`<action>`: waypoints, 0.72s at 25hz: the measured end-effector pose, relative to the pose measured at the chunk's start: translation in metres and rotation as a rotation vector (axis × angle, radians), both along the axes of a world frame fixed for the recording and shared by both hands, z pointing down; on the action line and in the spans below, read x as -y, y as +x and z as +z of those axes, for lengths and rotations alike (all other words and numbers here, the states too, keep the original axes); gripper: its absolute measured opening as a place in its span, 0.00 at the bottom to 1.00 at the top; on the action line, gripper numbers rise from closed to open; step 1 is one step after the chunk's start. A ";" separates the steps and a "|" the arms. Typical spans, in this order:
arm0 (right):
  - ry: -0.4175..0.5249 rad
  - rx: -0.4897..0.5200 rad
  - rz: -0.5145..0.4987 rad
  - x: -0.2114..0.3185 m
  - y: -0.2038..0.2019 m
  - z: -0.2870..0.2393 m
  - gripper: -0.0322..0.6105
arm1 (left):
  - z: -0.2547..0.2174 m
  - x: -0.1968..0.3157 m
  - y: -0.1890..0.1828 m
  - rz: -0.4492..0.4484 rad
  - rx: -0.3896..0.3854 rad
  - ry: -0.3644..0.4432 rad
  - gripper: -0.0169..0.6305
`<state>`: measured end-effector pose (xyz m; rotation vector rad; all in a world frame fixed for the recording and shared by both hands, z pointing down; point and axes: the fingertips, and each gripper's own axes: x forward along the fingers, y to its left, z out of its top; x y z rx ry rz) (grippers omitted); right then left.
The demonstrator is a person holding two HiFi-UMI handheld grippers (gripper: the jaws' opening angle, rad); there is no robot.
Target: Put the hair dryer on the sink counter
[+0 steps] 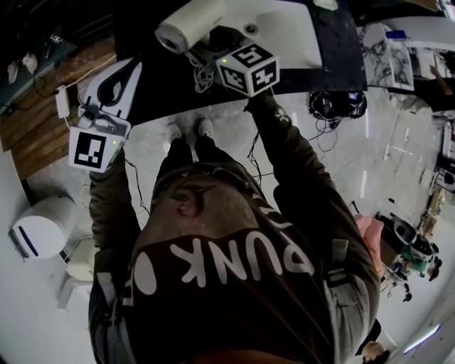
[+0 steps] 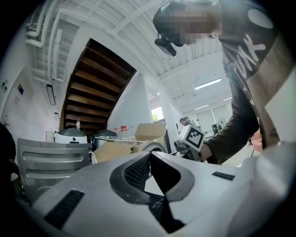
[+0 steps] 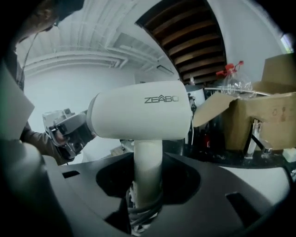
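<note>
A white hair dryer (image 1: 190,21) hangs over the dark sink counter (image 1: 334,50), beside the white basin (image 1: 284,32). My right gripper (image 1: 213,44) is shut on its handle. In the right gripper view the hair dryer (image 3: 138,111) stands upright, its handle pinched between the black jaws of my right gripper (image 3: 148,159), with the bundled cord (image 3: 143,215) tucked below. My white left gripper (image 1: 135,65) is to the left of the counter. It is shut with nothing held, and its tips meet in the left gripper view (image 2: 149,154).
A faucet (image 3: 255,134) and a cardboard box (image 3: 259,115) stand behind the hair dryer. A wooden surface (image 1: 35,121) lies at the left and a round white appliance (image 1: 43,227) below it. Black cables (image 1: 334,105) lie on the floor to the right. My feet (image 1: 188,131) stand at the counter's edge.
</note>
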<state>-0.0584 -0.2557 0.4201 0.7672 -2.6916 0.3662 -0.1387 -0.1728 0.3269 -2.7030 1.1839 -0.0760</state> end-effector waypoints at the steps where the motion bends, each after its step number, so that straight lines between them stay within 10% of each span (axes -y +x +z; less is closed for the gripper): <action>1: -0.036 -0.038 -0.007 0.009 -0.004 0.011 0.29 | 0.001 0.003 0.001 -0.005 -0.003 -0.002 0.04; 18: -0.484 -0.636 -0.112 0.063 -0.044 0.154 0.29 | 0.004 0.018 0.012 -0.013 -0.004 0.000 0.04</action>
